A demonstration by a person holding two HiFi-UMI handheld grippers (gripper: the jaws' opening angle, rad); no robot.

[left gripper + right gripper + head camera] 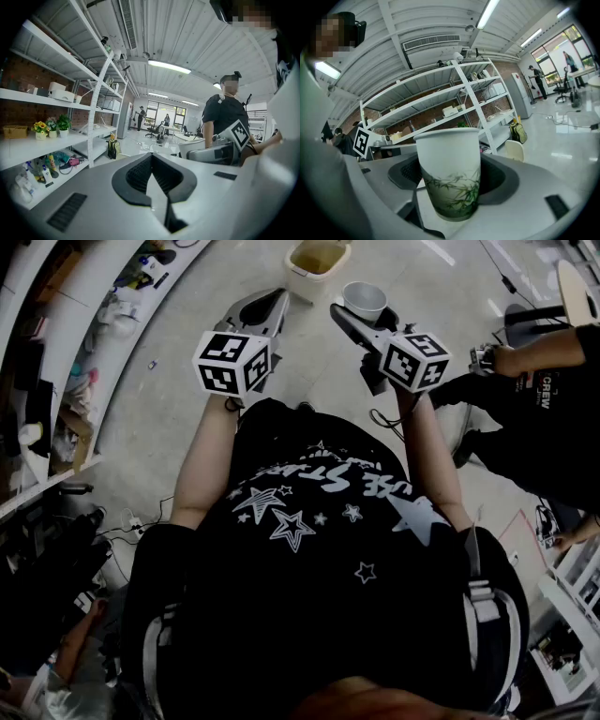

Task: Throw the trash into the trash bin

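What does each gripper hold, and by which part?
The right gripper holds a paper cup by its lower body; the left gripper holds nothing.

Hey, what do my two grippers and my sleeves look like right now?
Both the left gripper and right gripper are light grey shells with ribbed black pads, each carrying a white cube printed with black square markers. You wear a black short-sleeved T-shirt with white stars.
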